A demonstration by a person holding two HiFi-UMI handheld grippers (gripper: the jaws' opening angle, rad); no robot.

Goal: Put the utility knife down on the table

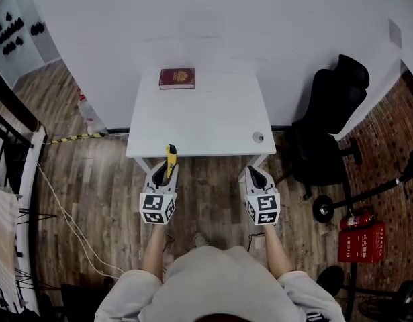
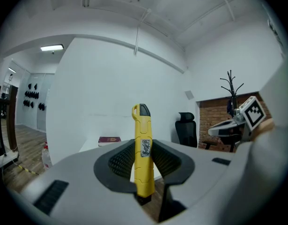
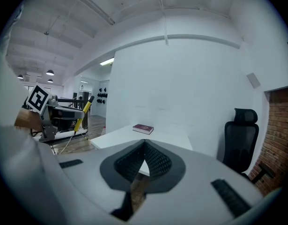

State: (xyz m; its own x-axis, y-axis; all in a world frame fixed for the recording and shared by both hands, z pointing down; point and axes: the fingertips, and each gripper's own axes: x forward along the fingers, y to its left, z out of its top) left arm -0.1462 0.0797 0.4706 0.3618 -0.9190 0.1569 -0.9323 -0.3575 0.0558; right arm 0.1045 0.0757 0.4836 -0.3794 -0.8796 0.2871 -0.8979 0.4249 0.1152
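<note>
A yellow utility knife (image 2: 143,149) with a black tip stands upright between the ribbed pads of my left gripper (image 2: 144,161), which is shut on it. In the head view the left gripper (image 1: 167,170) carries the knife (image 1: 170,159) just before the near edge of the white table (image 1: 213,123). My right gripper (image 1: 255,178) hovers short of the table's near right corner. Its jaws (image 3: 144,161) meet at the tips with nothing between them. From the right gripper view the knife (image 3: 83,112) shows far left.
A dark red book (image 1: 176,78) lies at the table's far left edge, and a round grommet (image 1: 258,137) sits near its front right corner. A black office chair (image 1: 327,123) stands to the right. A red extinguisher box (image 1: 361,241) and cables lie on the wooden floor.
</note>
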